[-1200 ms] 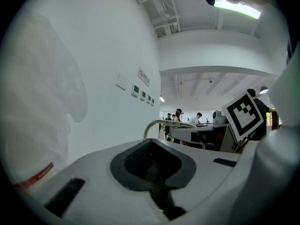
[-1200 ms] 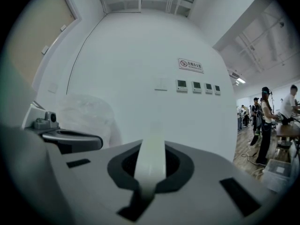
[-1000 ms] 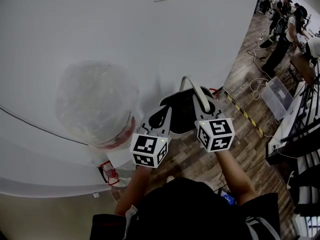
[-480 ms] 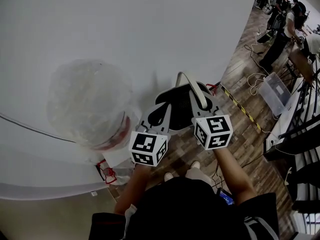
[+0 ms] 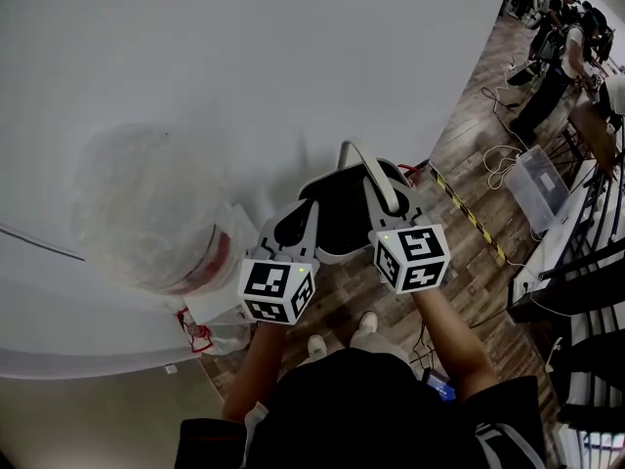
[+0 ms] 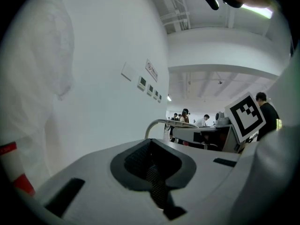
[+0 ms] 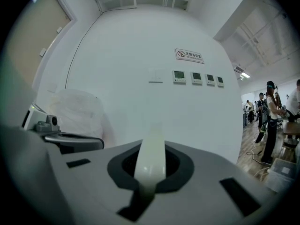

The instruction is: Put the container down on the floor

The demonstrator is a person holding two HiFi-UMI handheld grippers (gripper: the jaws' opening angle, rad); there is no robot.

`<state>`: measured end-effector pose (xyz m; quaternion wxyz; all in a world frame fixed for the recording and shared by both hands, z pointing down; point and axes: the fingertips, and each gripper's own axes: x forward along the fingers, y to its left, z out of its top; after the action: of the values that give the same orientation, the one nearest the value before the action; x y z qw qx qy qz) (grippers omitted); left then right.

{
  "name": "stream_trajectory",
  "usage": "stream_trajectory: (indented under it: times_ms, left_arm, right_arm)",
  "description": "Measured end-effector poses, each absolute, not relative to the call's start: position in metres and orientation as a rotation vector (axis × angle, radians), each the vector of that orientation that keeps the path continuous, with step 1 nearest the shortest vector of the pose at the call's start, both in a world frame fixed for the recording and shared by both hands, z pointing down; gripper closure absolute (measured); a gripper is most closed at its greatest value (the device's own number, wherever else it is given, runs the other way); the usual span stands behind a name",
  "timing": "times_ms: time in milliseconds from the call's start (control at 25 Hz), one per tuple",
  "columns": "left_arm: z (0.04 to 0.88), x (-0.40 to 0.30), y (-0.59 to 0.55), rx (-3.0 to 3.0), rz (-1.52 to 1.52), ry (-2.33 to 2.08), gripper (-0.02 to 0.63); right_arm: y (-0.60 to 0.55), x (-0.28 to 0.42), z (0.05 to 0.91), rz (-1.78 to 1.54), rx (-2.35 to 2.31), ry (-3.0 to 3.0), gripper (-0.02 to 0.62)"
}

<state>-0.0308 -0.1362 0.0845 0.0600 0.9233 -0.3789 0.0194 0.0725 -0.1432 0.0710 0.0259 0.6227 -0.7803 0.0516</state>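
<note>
The container (image 5: 337, 213) is a dark mesh bin with a pale rim and a white arched handle (image 5: 376, 172), held in the air in front of the white wall, above the wooden floor. My right gripper (image 5: 386, 201) is shut on that handle, which runs up between its jaws in the right gripper view as a white strap (image 7: 150, 161). My left gripper (image 5: 298, 225) sits at the container's near left rim. Dark mesh (image 6: 151, 168) fills the gap between its jaws, so it is shut on the rim. The handle (image 6: 157, 124) arches beyond it.
A large clear plastic bag (image 5: 146, 213) with a red band stands left, against the wall. My shoes (image 5: 366, 322) are below the container on the wooden floor (image 5: 469, 272). Striped tape (image 5: 469, 218), cables, a clear box (image 5: 535, 184) and several people (image 5: 557, 47) lie to the right.
Both grippers and the container have sunk a little, drifting left in the head view. My shoes have come into sight beneath them. Both grips are unchanged.
</note>
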Motion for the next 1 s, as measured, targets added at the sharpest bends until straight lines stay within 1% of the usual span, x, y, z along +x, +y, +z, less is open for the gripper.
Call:
stream_trajectory:
  times_ms: [280,600,1000]
  left_arm:
    - [0.097,-0.033,-0.154,2.738,0.066,-1.227,0.589]
    - [0.117,-0.014,-0.167,2.687,0.075,-1.313,0.589]
    - [0.141,-0.016,-0.182,2.6,0.081,-1.448,0.589]
  right_arm:
    - [-0.165,0.073,0.083,0.179,1.847,-2.455,0.566]
    - [-0.182,0.088,0.098,0.192,1.765,-2.51,0.566]
    - [-0.203,0.089,0.125,0.227,1.641,-2.572,0.566]
